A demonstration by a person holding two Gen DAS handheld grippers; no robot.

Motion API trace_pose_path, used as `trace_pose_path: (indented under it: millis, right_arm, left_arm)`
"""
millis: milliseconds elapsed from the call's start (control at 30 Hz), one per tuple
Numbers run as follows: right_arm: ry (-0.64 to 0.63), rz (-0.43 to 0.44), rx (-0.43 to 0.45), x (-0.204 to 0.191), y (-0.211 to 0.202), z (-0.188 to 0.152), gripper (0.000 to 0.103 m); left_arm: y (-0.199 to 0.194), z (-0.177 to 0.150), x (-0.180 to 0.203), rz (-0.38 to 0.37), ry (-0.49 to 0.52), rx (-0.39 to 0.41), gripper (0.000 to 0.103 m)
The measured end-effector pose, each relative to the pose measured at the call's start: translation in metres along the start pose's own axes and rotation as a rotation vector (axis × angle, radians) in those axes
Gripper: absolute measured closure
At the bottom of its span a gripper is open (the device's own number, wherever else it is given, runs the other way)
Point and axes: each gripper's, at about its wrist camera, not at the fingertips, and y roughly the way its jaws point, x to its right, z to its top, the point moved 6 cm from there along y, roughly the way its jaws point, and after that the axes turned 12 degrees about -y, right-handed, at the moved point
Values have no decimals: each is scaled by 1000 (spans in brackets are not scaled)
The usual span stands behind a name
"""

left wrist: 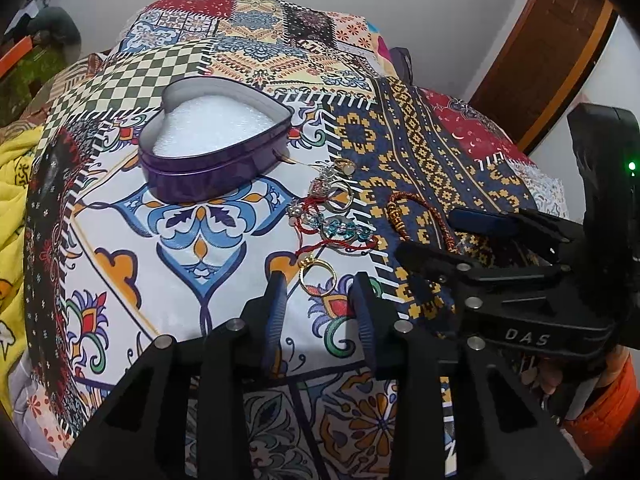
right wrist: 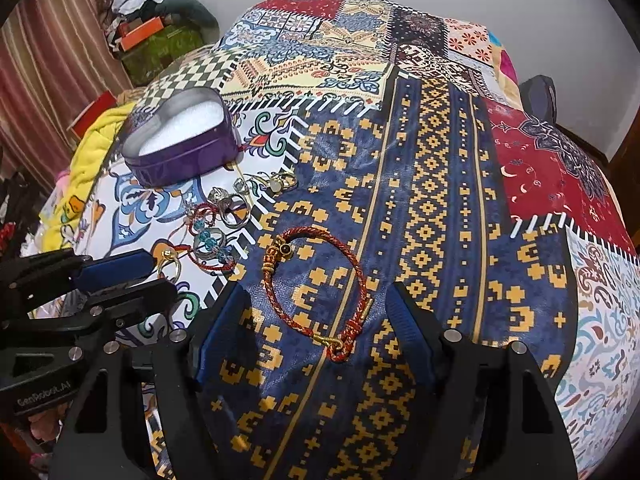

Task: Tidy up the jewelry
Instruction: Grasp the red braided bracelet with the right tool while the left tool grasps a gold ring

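A purple heart-shaped tin with white foam inside stands open on the patterned bedspread; it also shows in the right wrist view. Beside it lies a heap of rings and bead bracelets. A gold ring lies just ahead of my left gripper, which is open and empty. A red and gold cord bracelet lies between the wide-open fingers of my right gripper, apart from both fingers.
The patchwork bedspread covers the whole bed. A yellow blanket lies at the left edge. Boxes and clutter stand at the back left by a curtain. A wooden door frame stands at the right.
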Motion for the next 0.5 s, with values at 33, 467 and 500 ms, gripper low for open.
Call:
trace_pose_path:
  millis: [33, 467, 500]
  right_arm:
    - [-2, 0, 2, 0, 1, 1, 42]
    - [64, 17, 29, 4, 2, 1, 95]
    - [70, 17, 29, 5, 1, 1, 95]
  left_arm:
    - [1, 0, 1, 6, 8, 2, 71]
    - [5, -2, 2, 73, 18, 45, 85]
    - [4, -2, 2, 73, 19, 43, 85]
